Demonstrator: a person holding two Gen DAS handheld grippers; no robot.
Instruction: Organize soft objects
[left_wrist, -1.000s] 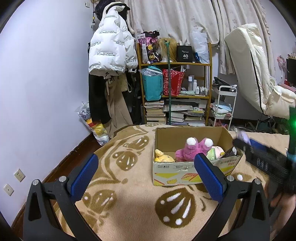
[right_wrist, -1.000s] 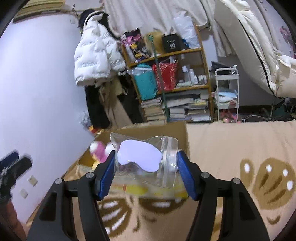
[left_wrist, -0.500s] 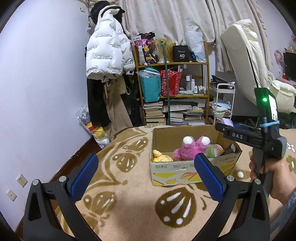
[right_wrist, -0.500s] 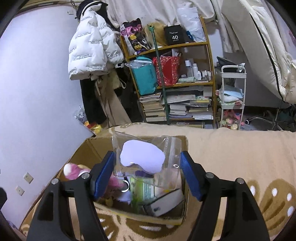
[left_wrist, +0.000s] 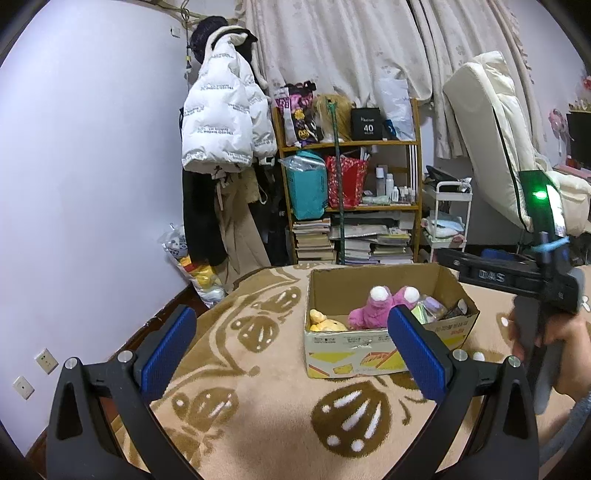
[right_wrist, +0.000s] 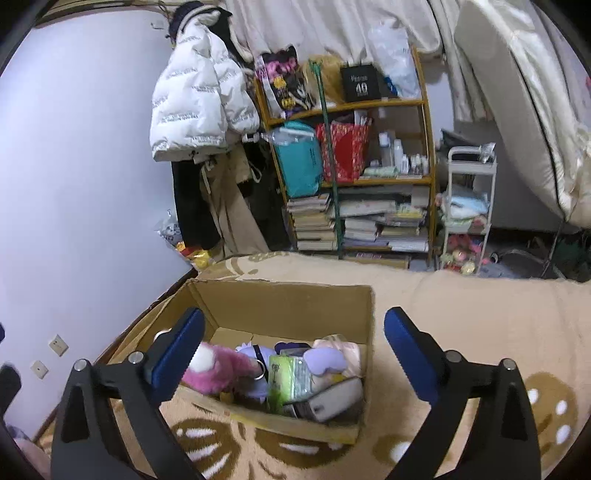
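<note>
A cardboard box (left_wrist: 384, 356) stands on the beige patterned blanket (left_wrist: 258, 413); it also shows in the right wrist view (right_wrist: 295, 306). Inside lie a pink plush (left_wrist: 367, 314), a yellow plush (left_wrist: 325, 324) and a clear bag with a lilac eye mask (right_wrist: 325, 360), on top of other packets. My right gripper (right_wrist: 293, 354) is open and empty, just above the box; its body shows in the left wrist view (left_wrist: 517, 277). My left gripper (left_wrist: 291, 349) is open and empty, in front of the box.
A wooden shelf (left_wrist: 351, 199) with books and bags stands behind the blanket. A white jacket (left_wrist: 225, 125) hangs at the left. A white cart (right_wrist: 469, 206) and a tilted mattress (right_wrist: 517, 110) are at the right. A bag of toys (left_wrist: 195, 266) sits by the wall.
My right gripper has opened and let go of the bag with the eye mask, which now lies in the box. The left gripper has hardly moved.
</note>
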